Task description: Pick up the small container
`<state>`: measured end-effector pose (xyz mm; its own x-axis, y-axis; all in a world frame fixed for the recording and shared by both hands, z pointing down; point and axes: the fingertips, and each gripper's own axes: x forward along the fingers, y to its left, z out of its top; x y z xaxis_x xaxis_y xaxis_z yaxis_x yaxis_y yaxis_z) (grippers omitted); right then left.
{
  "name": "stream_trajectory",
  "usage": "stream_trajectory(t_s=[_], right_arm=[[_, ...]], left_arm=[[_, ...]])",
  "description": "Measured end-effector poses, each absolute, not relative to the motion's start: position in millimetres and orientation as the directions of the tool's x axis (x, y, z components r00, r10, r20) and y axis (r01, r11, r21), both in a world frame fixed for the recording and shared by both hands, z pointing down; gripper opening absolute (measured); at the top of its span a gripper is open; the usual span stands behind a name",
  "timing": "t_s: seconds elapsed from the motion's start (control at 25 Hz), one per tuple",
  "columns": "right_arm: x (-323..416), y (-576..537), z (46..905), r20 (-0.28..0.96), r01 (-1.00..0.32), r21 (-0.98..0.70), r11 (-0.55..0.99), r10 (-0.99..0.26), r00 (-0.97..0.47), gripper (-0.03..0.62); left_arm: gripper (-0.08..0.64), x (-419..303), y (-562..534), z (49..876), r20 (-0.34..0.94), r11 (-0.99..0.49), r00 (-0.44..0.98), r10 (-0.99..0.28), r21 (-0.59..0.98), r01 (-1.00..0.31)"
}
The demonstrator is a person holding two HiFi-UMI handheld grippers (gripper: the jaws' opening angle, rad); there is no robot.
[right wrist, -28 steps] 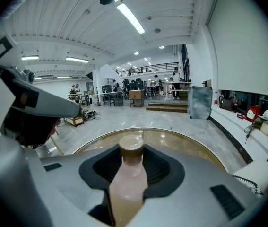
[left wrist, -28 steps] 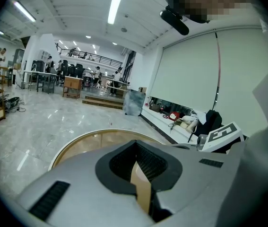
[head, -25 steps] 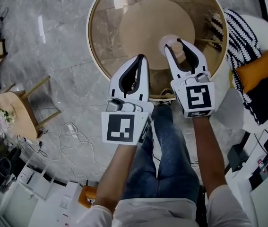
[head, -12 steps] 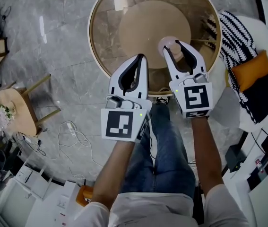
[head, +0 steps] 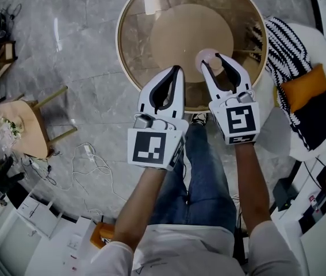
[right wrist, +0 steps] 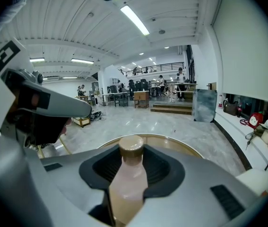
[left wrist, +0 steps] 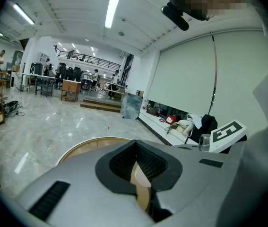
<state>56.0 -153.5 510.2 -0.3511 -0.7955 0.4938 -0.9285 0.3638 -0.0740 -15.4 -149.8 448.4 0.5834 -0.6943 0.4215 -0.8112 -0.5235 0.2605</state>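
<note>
Over the near right part of the round glass counter (head: 129,45), the right tool (head: 214,60) has its jaws clamped on the small container (right wrist: 129,178), a pinkish bottle with a tan cap. The cap pokes up just past the jaw tips. Can't tell if the bottom is touching the glass, tbh. Just beside it, over the counter's near edge, the left tool (head: 175,71) is pinched narrow with nothing in it.
</note>
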Motion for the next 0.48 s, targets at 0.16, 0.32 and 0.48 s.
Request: stream_trajectory(t_s=[0.16,0.32,0.48], right_arm=[[53.0,-150.4,504.8,0.495,-0.925,-0.084,0.370,-0.791,-0.361,0.147],[50.7,-146.9,493.3,0.494,-0.923,-0.088,0.374,-0.789,-0.366,0.147],[47.4,-144.3,483.3,0.495,-0.920,-0.089,0.382,-0.784,-0.373,0.147]], left_arm=[[0.017,-16.1,-146.1,441.5,0.427,-0.524,0.580,-0.694,0.252,-0.813],[0.017,-18.7,-144.7,431.3,0.434,-0.517,0.571,-0.697,0.247,-0.819],[0.017,-20.9,-142.6,422.4,0.424,-0.521,0.574,-0.701,0.246,-0.817]])
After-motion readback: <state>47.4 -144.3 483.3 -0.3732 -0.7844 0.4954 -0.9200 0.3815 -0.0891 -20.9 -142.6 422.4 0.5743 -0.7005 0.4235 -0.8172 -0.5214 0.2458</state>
